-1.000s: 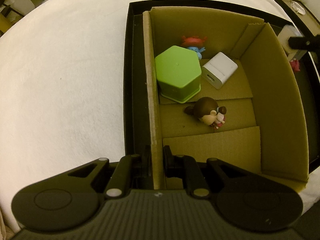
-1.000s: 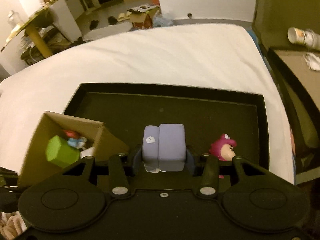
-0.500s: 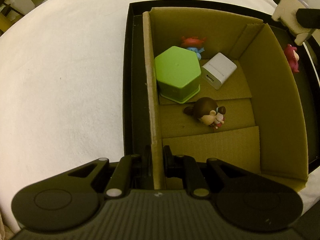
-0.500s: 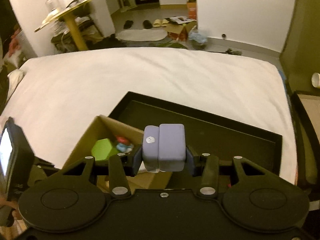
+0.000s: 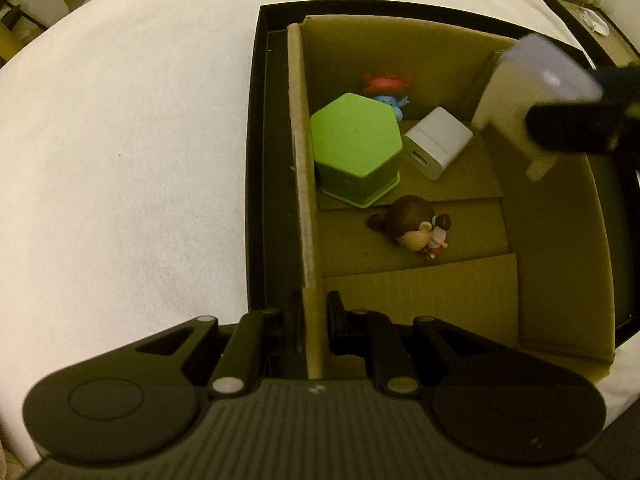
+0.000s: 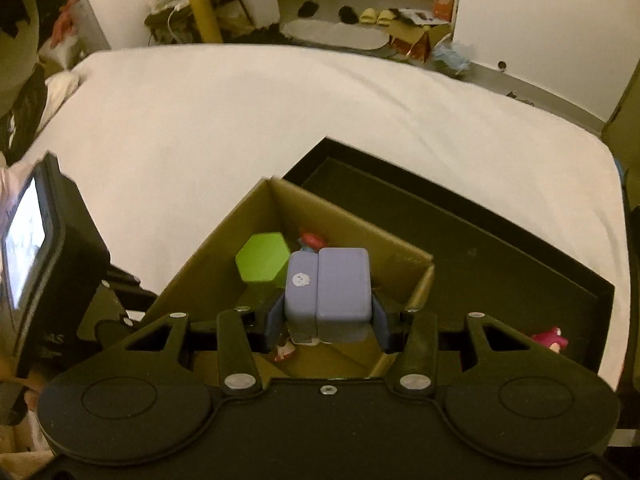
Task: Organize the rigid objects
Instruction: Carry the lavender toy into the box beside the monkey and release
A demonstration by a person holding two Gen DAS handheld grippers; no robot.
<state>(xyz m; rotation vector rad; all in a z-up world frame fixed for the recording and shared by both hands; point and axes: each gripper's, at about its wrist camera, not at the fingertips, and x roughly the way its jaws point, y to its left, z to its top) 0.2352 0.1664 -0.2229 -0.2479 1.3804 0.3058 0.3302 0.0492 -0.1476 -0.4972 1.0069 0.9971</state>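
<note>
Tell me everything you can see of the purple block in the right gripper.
The purple block is a matte lavender cuboid with rounded edges that looks like plastic. A vertical seam splits its front into a narrow left part and a wider right part; the narrow part carries a small round white mark. The right gripper has its jaws clamped on the block's two sides and holds it upright in the air above the open cardboard box. Nothing else touches it.

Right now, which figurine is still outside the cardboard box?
The pink figurine, on the black tray. The brown-haired and red-and-blue figurines lie inside the cardboard box.
</note>
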